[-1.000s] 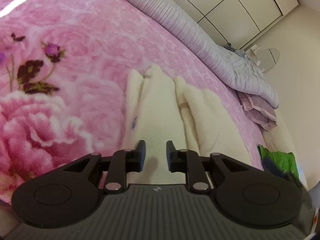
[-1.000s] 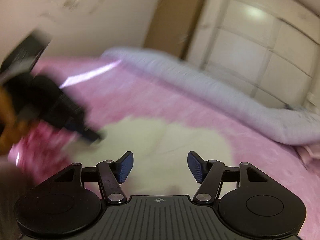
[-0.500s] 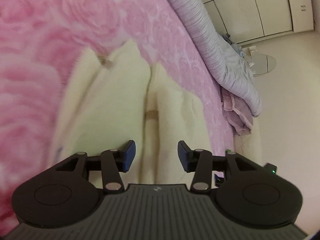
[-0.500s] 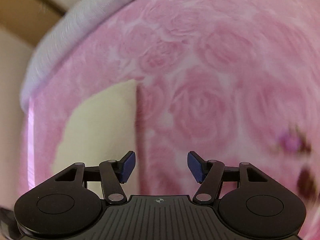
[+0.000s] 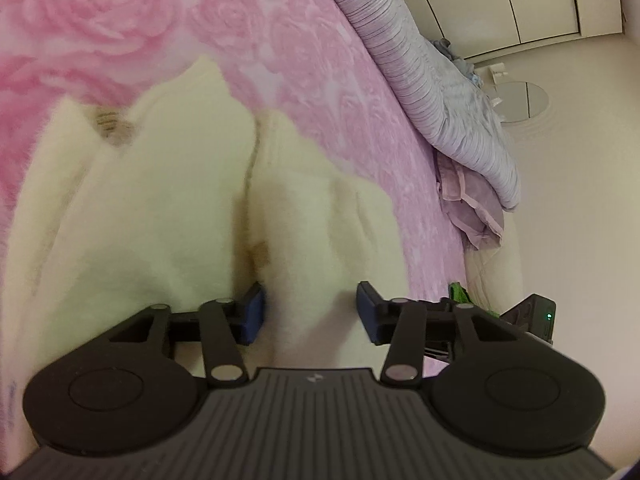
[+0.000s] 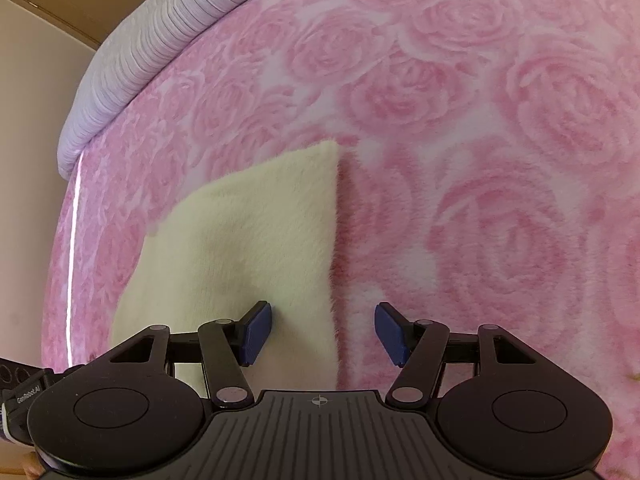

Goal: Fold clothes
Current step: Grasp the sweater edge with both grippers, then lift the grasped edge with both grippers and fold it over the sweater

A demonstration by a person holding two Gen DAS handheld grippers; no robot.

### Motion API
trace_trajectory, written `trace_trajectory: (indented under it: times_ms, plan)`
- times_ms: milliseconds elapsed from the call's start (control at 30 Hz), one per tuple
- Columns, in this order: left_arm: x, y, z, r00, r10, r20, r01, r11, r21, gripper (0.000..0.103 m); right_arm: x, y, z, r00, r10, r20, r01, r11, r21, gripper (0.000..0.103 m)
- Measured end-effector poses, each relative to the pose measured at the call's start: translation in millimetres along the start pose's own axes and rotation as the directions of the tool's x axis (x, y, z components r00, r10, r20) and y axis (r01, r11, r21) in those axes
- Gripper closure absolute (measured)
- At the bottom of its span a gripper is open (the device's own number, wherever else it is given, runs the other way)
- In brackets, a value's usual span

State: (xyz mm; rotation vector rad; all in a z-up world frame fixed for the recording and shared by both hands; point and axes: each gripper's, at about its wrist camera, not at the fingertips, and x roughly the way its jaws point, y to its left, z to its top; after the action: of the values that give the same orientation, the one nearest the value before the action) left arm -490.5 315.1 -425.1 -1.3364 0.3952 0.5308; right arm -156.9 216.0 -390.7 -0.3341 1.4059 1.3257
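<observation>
As the cream fleece garment (image 5: 168, 208) lies bunched on the pink rose blanket (image 6: 480, 160), the left gripper (image 5: 309, 312) and right gripper (image 6: 323, 330), both spread wide and holding nothing, should each pinch 1 edge squarely before folding.

Fluffy matt cream fleece garment (image 5: 168, 200) on plush pink rose-print blanket (image 6: 460, 140); ribbed lilac quilt (image 5: 404, 56) at 1 o'clock.

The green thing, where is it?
In the left wrist view, the green cloth peeks out low on the right, past the edge of the pink rose blanket, just behind the left gripper. Most of it is hidden.
</observation>
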Motion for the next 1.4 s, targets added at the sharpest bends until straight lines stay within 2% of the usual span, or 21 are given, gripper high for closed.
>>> trace_trajectory:
  times_ms: [100, 133, 233, 300, 333, 400, 600, 667, 733, 867, 933, 1033, 1067, 1100, 1200, 1267, 1333, 1400]
  plan:
    - [1, 5, 1, 1.000, 0.002, 0.000, -0.002, 1.000, 0.003, 0.079, 7, -1, 2, 1.000, 0.008, 0.006, -0.008, 1.000, 0.000, 0.041]
    - [0, 5, 0, 1.000, 0.000, 0.002, 0.000, 1.000, 0.009, 0.086, 10, 0, 3, 1.000, 0.009, 0.009, -0.009, 1.000, 0.000, 0.041]
    - [-11, -1, -2, 1.000, -0.005, 0.028, 0.004, 0.999, 0.053, 0.092, 13, 4, 2, 1.000, 0.015, 0.016, -0.015, 1.000, -0.008, 0.044]
    - [-22, -9, -3, 0.999, -0.009, 0.054, 0.004, 0.996, 0.094, 0.092, 11, 10, 2, 0.999, 0.033, 0.014, -0.033, 0.999, -0.021, 0.060]
    - [-30, -13, -3, 0.997, -0.016, 0.071, 0.008, 0.994, 0.113, 0.093, 10, 15, 3, 0.999, 0.035, 0.012, -0.034, 0.999, -0.028, 0.062]
    - [-52, -20, -1, 0.993, -0.030, 0.111, 0.014, 0.990, 0.141, 0.093, 9, 26, 3, 0.999, 0.033, 0.009, -0.033, 0.998, -0.049, 0.063]
    - [-103, -17, 3, 0.984, 0.043, 0.171, -0.075, 0.980, 0.185, 0.093, 15, 66, -6, 0.996, 0.087, -0.001, -0.086, 0.986, -0.144, 0.062]
    - [-108, 0, 0, 0.981, 0.090, 0.174, -0.119, 0.979, 0.164, 0.093, 22, 80, -12, 0.997, 0.071, 0.001, -0.070, 0.978, -0.195, 0.063]
    - [-103, 27, -4, 0.981, 0.113, 0.160, -0.131, 0.985, 0.109, 0.092, 31, 89, -19, 0.998, 0.056, 0.004, -0.053, 0.969, -0.243, 0.063]
    - [-102, 59, -6, 0.988, 0.017, 0.154, -0.013, 0.999, -0.030, 0.087, 37, 97, -28, 0.999, 0.026, 0.039, -0.013, 0.953, -0.304, 0.063]
    - [-102, 69, -5, 0.987, -0.029, 0.156, 0.042, 0.996, -0.084, 0.085, 30, 89, -27, 0.998, 0.045, 0.048, -0.030, 0.959, -0.280, 0.063]
    - [-100, 63, -2, 0.989, -0.033, 0.147, 0.043, 0.997, -0.059, 0.080, 12, 69, -20, 0.995, 0.047, 0.094, -0.026, 0.977, -0.210, 0.062]
    - [-99, 60, -2, 0.988, -0.029, 0.150, 0.035, 0.998, -0.044, 0.083, 7, 63, -18, 0.993, 0.030, 0.115, -0.007, 0.980, -0.198, 0.062]
    - [-99, 58, -1, 0.988, -0.024, 0.153, 0.028, 0.999, -0.028, 0.090, 5, 56, -18, 0.992, 0.002, 0.125, 0.022, 0.981, -0.191, 0.062]
    - [-101, 47, -2, 0.985, -0.002, 0.173, -0.007, 0.999, 0.052, 0.092, 14, 45, -21, 0.995, -0.052, 0.090, 0.067, 0.981, -0.180, 0.063]
    - [-109, 35, -5, 0.981, 0.004, 0.194, -0.029, 0.991, 0.127, 0.092, 20, 50, -28, 0.993, -0.064, 0.095, 0.083, 0.974, -0.210, 0.063]
    - [-119, 30, -5, 0.977, 0.003, 0.215, -0.036, 0.988, 0.150, 0.093, 20, 63, -34, 0.989, -0.078, 0.128, 0.109, 0.959, -0.261, 0.064]
    - [-124, 34, -5, 0.973, 0.033, 0.229, -0.070, 0.985, 0.156, 0.093, 20, 72, -35, 0.990, -0.055, 0.132, 0.089, 0.959, -0.270, 0.066]
